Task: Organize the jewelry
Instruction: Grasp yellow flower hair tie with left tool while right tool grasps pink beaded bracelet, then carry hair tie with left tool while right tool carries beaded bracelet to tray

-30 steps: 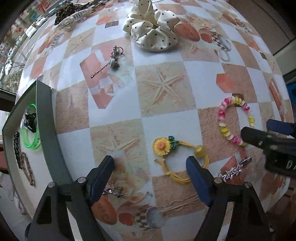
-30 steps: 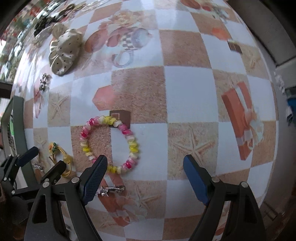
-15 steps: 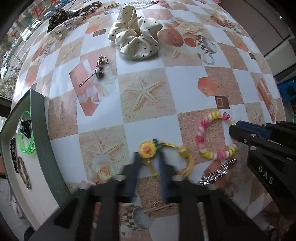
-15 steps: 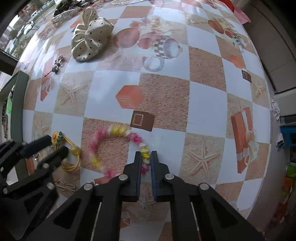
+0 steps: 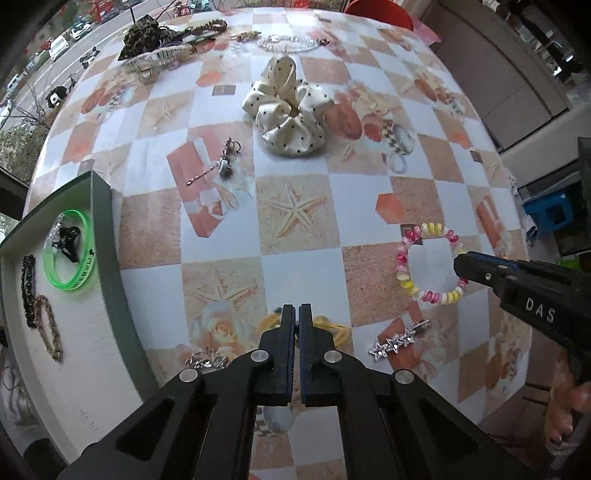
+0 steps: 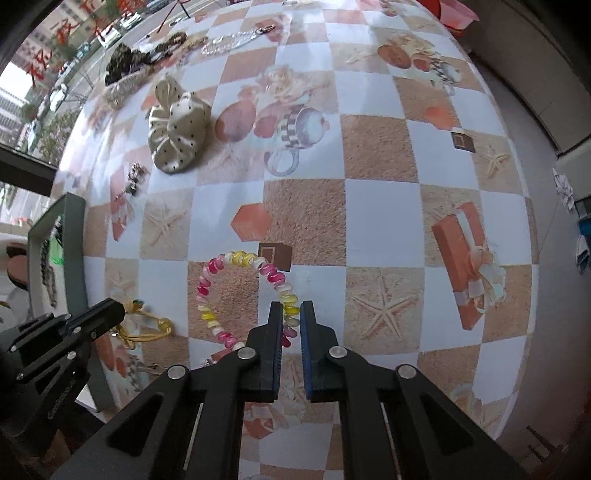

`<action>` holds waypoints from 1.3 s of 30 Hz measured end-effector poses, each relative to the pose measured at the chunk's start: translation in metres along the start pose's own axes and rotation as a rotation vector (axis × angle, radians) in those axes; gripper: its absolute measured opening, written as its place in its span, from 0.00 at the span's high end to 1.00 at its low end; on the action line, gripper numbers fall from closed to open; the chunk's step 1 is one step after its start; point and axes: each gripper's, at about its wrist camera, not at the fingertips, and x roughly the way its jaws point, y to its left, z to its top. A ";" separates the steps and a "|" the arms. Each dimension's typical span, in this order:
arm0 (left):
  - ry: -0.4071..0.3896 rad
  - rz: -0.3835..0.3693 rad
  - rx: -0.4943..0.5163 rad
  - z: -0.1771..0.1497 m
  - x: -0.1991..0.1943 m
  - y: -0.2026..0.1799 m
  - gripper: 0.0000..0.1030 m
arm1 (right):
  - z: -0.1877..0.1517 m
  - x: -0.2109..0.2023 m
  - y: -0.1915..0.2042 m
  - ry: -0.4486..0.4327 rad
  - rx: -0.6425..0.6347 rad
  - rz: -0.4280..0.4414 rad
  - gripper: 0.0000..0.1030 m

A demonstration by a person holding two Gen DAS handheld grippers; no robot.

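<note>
Checkered oilcloth printed with starfish, gift boxes and teacups covers the surface (image 5: 295,236); a window with a street view runs behind its far edge.

The left hand-held gripper (image 5: 297,314) has its jaws drawn together on the cord of a yellow flower hair tie (image 5: 338,328), which shows blurred on either side of the tips; in the right wrist view its loop (image 6: 151,325) trails from those tips. The right hand-held gripper (image 6: 291,314) pinches the pink-and-yellow spiral bracelet (image 6: 240,288) at its near right arc, with the coils squeezed between the blue pads.

A grey-rimmed tray (image 5: 103,258) sits at the left edge of the surface. It holds a green bangle (image 5: 70,258) with a black clip inside its ring, a dark beaded strand (image 5: 27,288) and a brown braided loop (image 5: 48,328).

Between the two hand-held grippers lies a silver star hair clip (image 5: 397,339), near the bracelet. A small silver piece (image 5: 205,360) lies just left of the left hand-held gripper, near the tray rim. Further out are a cream polka-dot scrunchie (image 5: 286,114), a charm on a thin pin (image 5: 221,166), and along the far edge a claw clip (image 5: 155,62), a dark fabric heap (image 5: 144,33) and a clear beaded chain (image 5: 288,43). All are well apart from both hand-held grippers.
</note>
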 end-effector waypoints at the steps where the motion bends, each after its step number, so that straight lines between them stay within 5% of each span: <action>1: -0.005 -0.001 0.000 -0.003 0.000 0.004 0.95 | -0.001 -0.001 -0.003 -0.002 0.004 0.002 0.91; 18: -0.088 -0.043 -0.036 -0.017 -0.054 0.033 0.95 | -0.013 -0.045 -0.010 -0.033 0.021 0.040 0.91; 39: -0.218 -0.013 -0.184 -0.048 -0.118 0.114 0.95 | 0.003 -0.065 0.105 -0.062 -0.180 0.136 0.91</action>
